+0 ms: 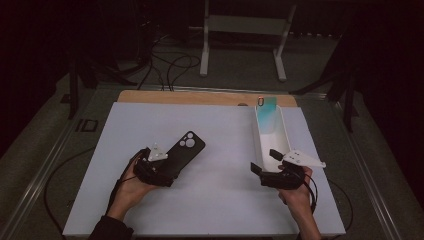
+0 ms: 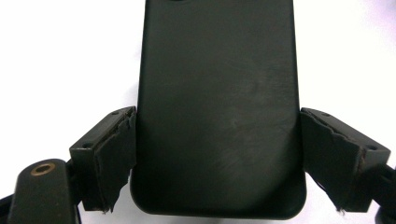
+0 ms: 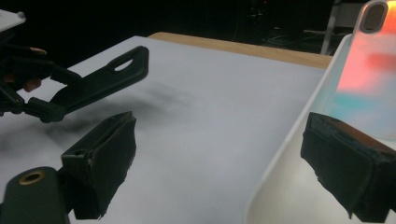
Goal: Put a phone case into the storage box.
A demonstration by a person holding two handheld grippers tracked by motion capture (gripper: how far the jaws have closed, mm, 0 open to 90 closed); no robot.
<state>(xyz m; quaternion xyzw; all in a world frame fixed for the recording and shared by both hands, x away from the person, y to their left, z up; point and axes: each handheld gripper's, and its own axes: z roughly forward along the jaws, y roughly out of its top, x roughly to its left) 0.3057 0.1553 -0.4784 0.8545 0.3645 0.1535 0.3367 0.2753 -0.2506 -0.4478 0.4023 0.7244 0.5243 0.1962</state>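
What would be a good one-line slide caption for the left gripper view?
Left gripper clamps the lower end of a black phone case by its long edges, over the white table mat.

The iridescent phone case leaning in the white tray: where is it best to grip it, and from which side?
Probably grip the iridescent phone case by its long side edges near the raised top end, coming from above. It leans against the far wall of the white tray, so its lower end sits deep between the tray walls.

The high view looks forward and down over the whole worktop [image 1: 210, 210]. The left gripper view sits close above the black phone case [image 2: 217, 107]; the right gripper view looks low across the worktop, probably sharing that case.
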